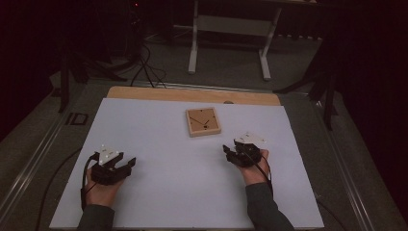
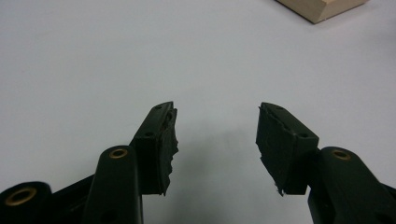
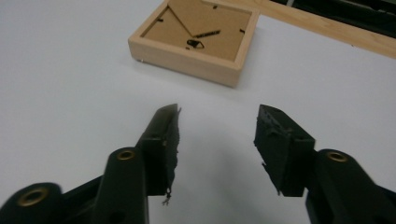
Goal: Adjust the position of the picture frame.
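Lower frame, both hands low on tabletop (image 1: 159, 139): left gripper (image 1: 129, 164) and right gripper (image 1: 227, 151) spread, empty, flanking wooden frame (image 1: 203, 121).

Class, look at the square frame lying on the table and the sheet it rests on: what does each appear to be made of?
The square frame looks like pale, unvarnished wood: matte, light tan sides. Its recessed panel appears to be brown fibreboard or card with small black clips, though that is uncertain. The sheet seems to be smooth, matte white paper or plastic; the pictures cannot settle which.
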